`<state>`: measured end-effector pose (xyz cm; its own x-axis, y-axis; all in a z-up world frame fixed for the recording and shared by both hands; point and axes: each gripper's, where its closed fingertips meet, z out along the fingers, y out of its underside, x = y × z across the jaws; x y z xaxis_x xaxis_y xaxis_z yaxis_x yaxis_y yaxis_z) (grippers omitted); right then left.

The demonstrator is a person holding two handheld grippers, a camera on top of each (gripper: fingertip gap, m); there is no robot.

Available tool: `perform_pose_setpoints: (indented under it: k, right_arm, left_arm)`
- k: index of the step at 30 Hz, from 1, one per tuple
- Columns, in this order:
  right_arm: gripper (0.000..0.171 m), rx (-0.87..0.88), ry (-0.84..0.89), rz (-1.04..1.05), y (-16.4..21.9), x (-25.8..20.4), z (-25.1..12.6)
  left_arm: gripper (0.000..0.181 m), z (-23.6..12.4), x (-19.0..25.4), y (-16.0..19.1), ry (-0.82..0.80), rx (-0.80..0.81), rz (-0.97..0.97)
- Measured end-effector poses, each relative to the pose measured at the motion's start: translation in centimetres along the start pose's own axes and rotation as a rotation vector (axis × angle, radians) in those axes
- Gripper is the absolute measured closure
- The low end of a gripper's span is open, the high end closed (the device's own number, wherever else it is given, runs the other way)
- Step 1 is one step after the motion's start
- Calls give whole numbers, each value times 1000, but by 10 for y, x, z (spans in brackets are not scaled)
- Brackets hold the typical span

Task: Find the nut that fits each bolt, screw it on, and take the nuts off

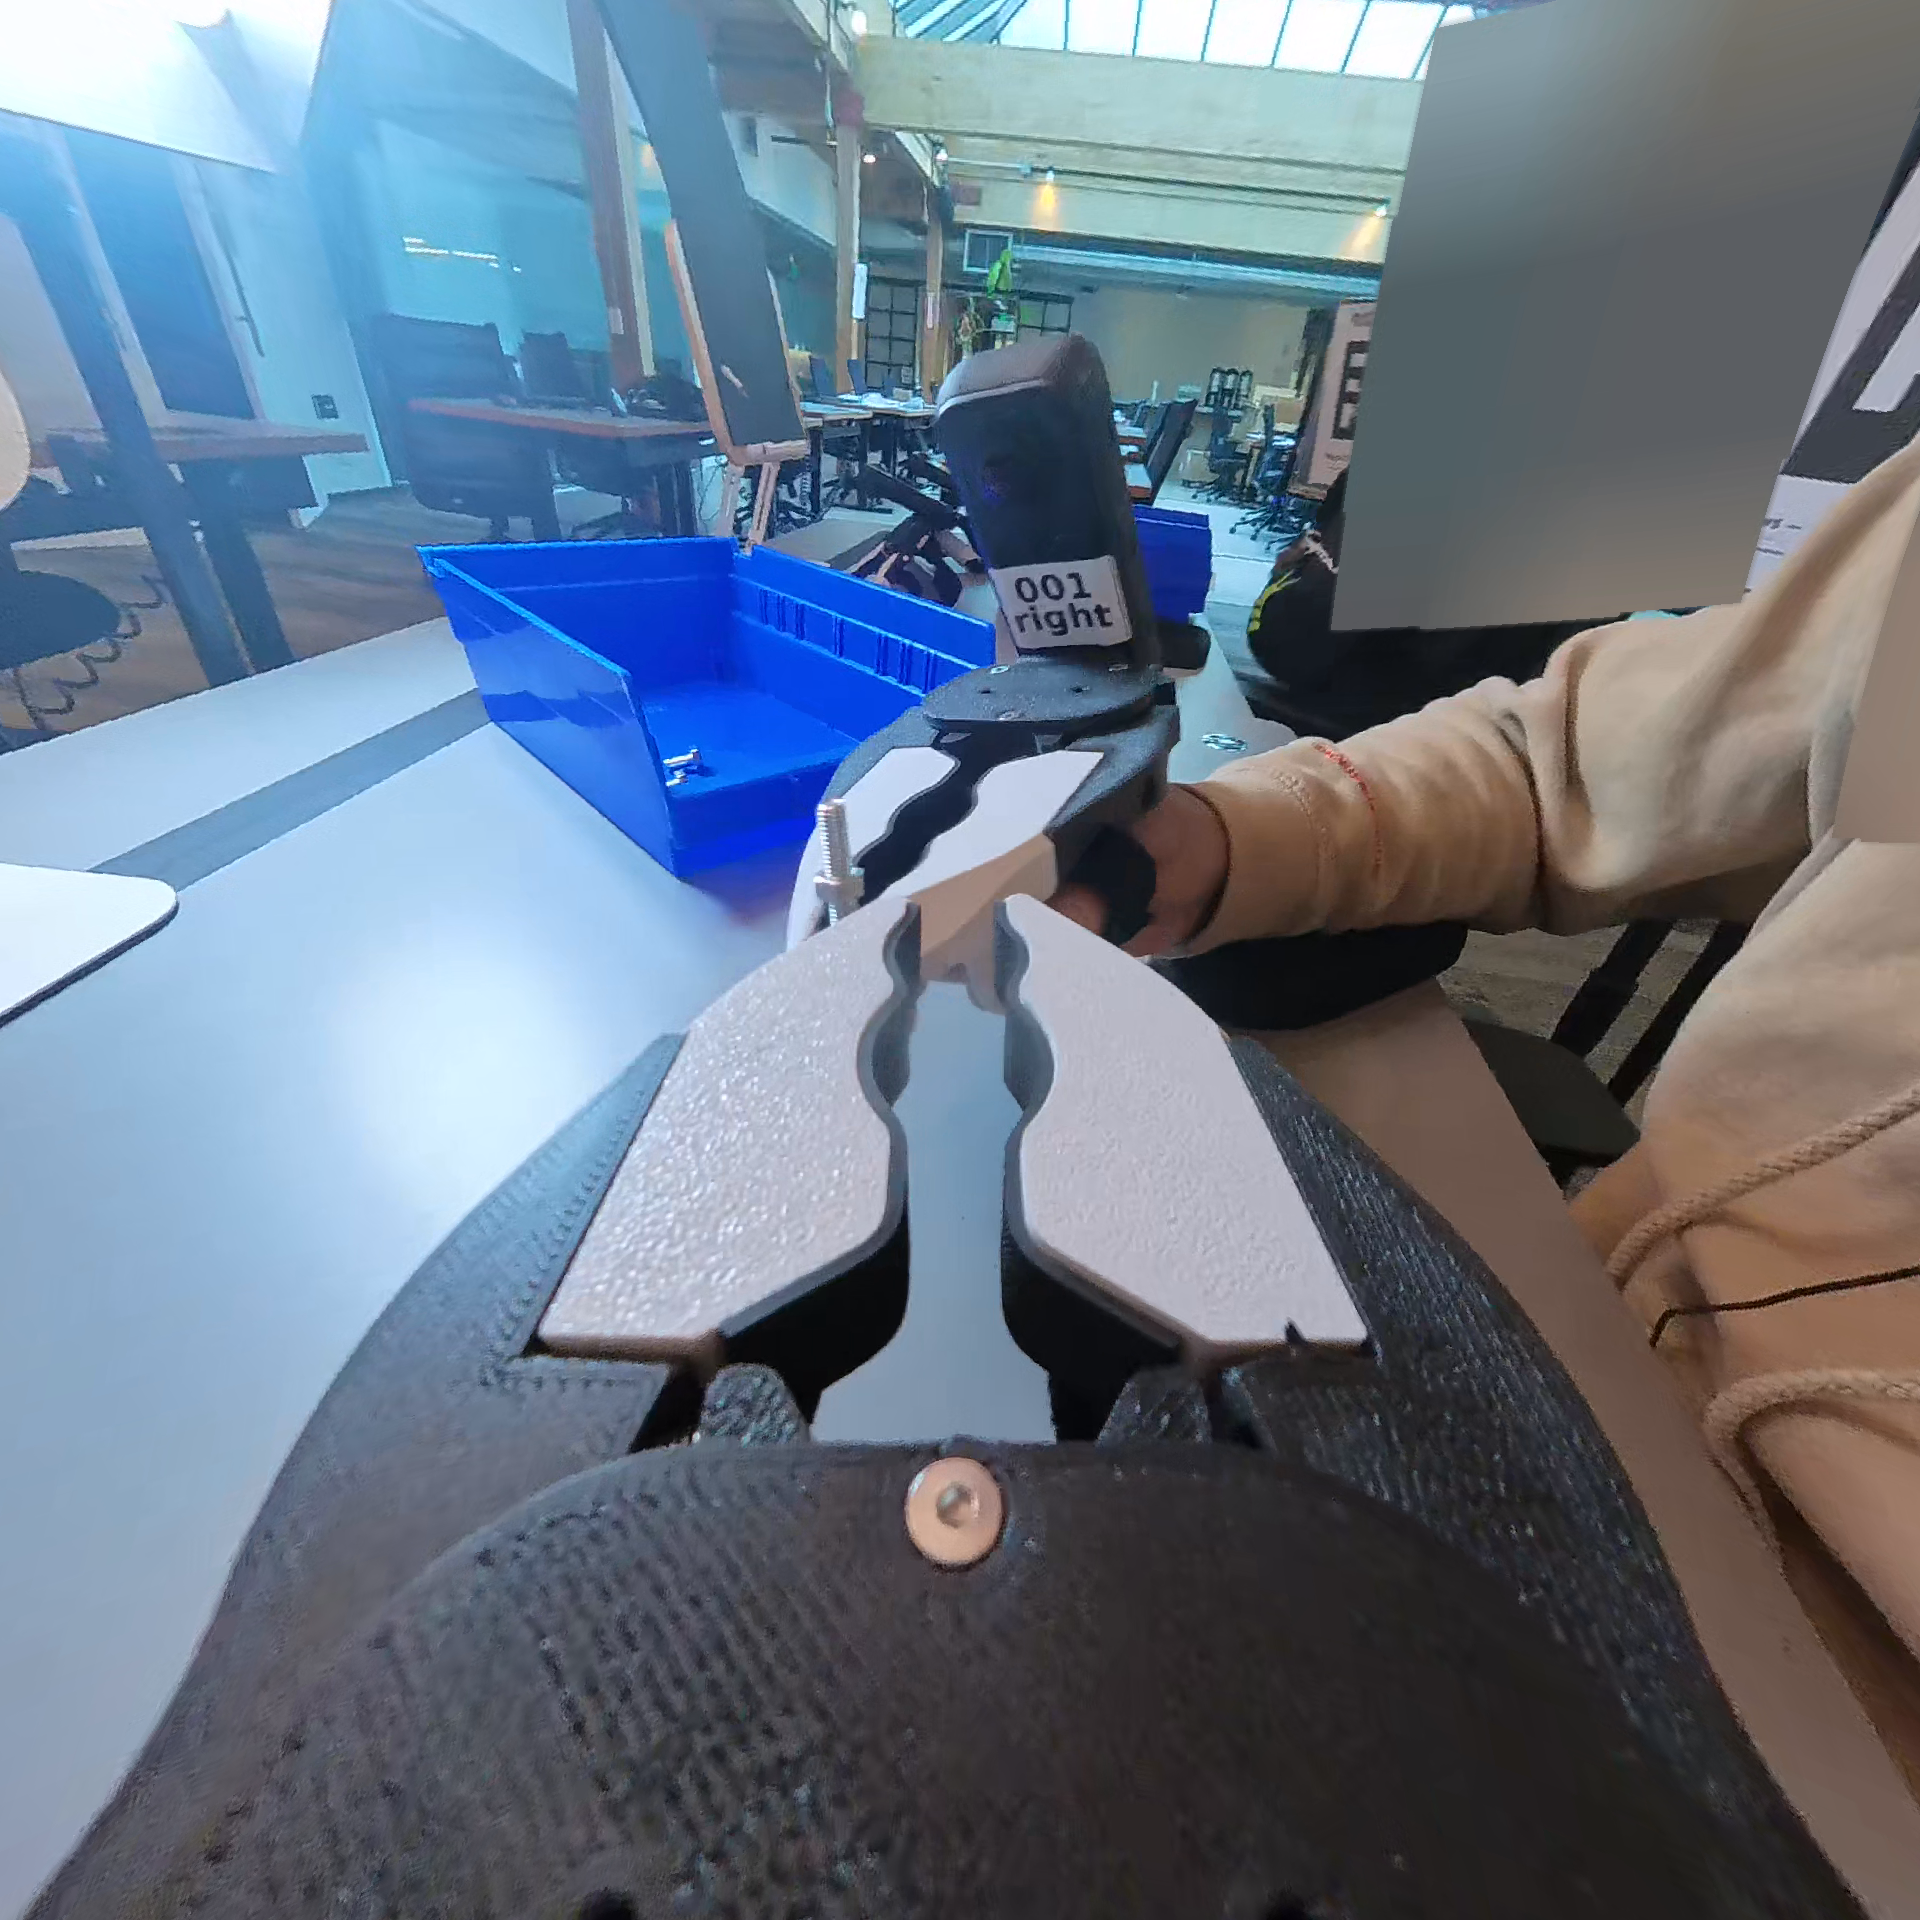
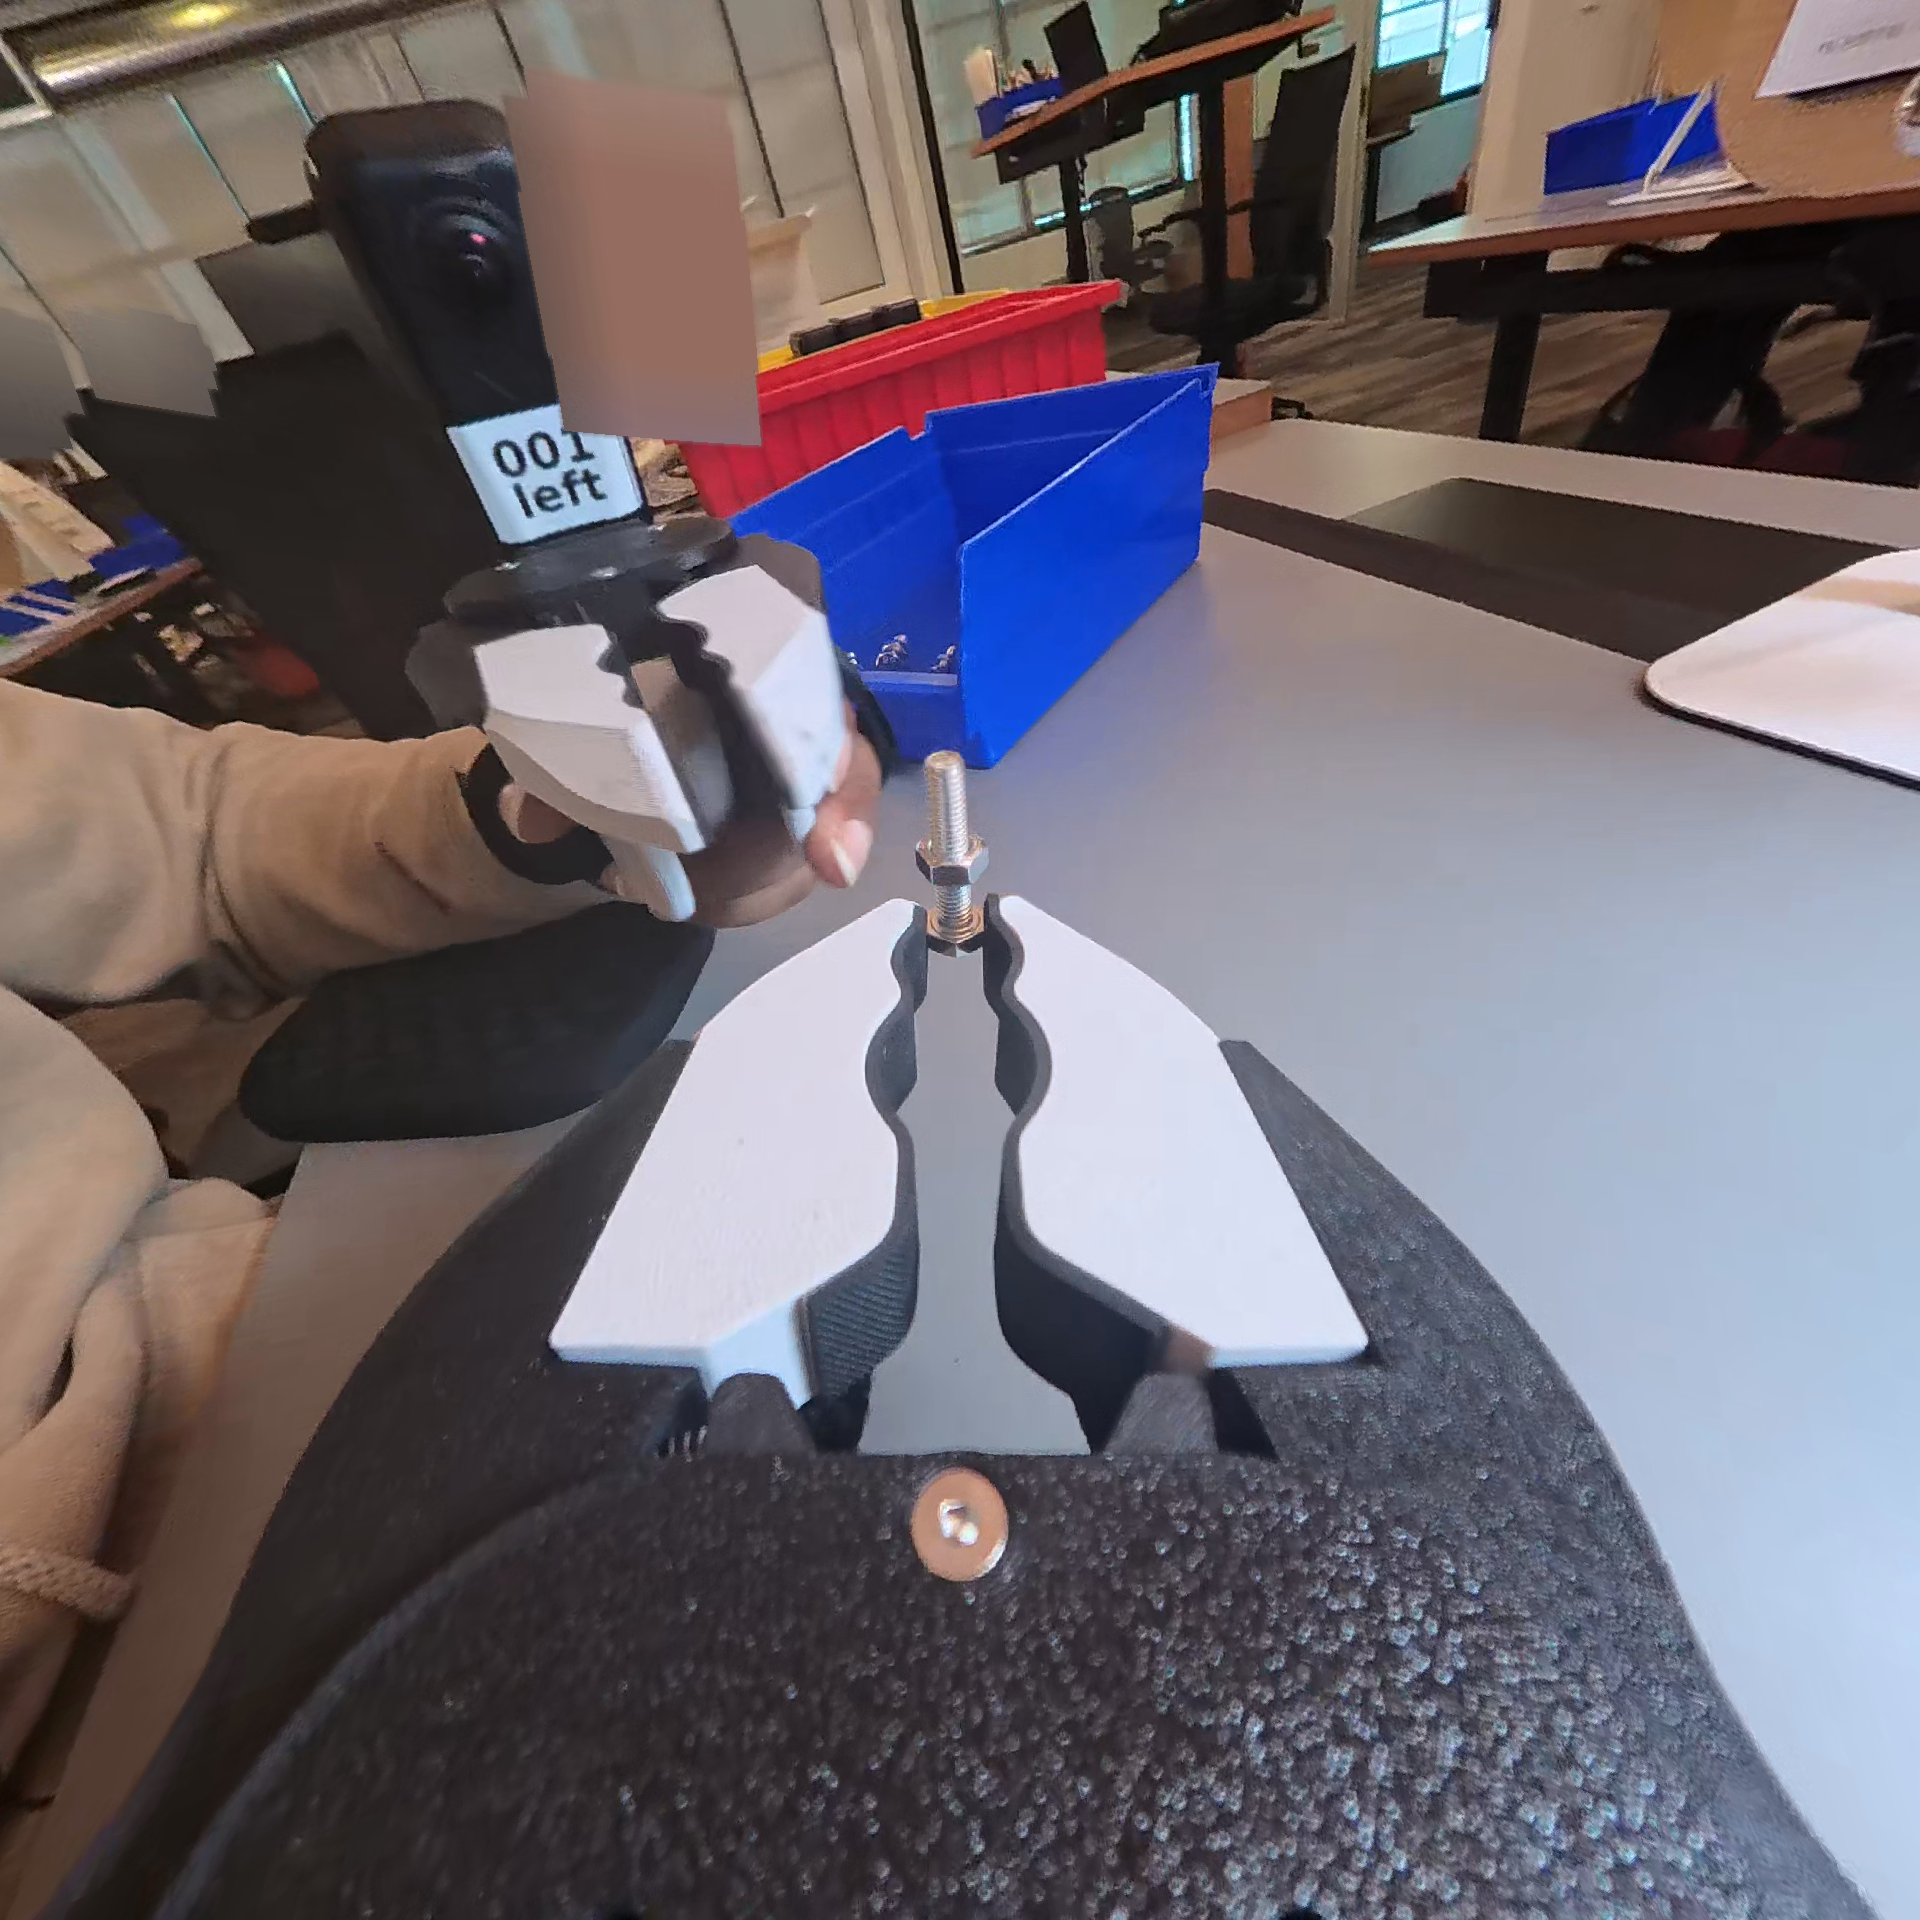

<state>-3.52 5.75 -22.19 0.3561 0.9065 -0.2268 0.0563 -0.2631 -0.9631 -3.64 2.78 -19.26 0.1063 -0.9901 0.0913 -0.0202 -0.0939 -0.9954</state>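
Note:
My right gripper (image 2: 954, 920) is shut on the head of a silver bolt (image 2: 948, 800), which it holds upright above the grey table (image 2: 1351, 883). A hex nut (image 2: 951, 860) sits partway down the bolt's thread, just above the fingertips. My left gripper (image 1: 958, 920) is open by a narrow gap and empty. It hovers close beside the right gripper (image 1: 862, 883) and the bolt (image 1: 828, 844), without touching them. In the right wrist view the left gripper (image 2: 717, 769) is to the left of the bolt, with a person's hand around it.
A blue bin (image 1: 582, 665) lies on the table behind the bolt, with a small metal part (image 1: 681, 767) inside; the right wrist view shows several parts (image 2: 894, 655) in it. A red bin (image 2: 935, 353) stands behind it. A white board (image 2: 1818, 665) lies to one side. A person's sleeve (image 1: 1507, 779) is close. There is about 4 centimeters between the tips of the two grippers.

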Motion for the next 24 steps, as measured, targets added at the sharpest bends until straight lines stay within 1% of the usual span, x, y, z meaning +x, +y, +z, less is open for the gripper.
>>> perform_pose_setpoints:
  k: [4, 5, 8, 11, 12, 15, 19, 24]
  right_arm:
    - [161, -38, -55, -43, 7, -17, 8]
    - [161, -45, -67, -49, 8, -20, 9]
    - [161, -71, -107, -58, 11, -28, 10]
    - [161, -85, -110, -84, 14, -31, 11]
    - [161, -84, -113, -81, 14, -31, 11]
    - [161, -57, -123, -67, 10, -31, 10]
    - [161, 30, -144, -49, -1, -33, 7]
    - [161, 67, -148, -69, -5, -36, 6]
  left_arm:
    - [154, 4, -6, 6, -43, -14, 1]
    - [154, 5, -5, 8, -36, -21, 3]
    - [162, 5, -5, 9, -34, -31, 5]
    - [174, 4, -2, 10, -6, -39, 0]
    - [176, 4, 0, 10, 0, -41, -2]
    - [176, 4, -2, 7, -6, -33, -13]
    - [176, 1, -2, -4, 8, 38, -76]
    - [176, 1, 1, -8, 9, 60, -69]
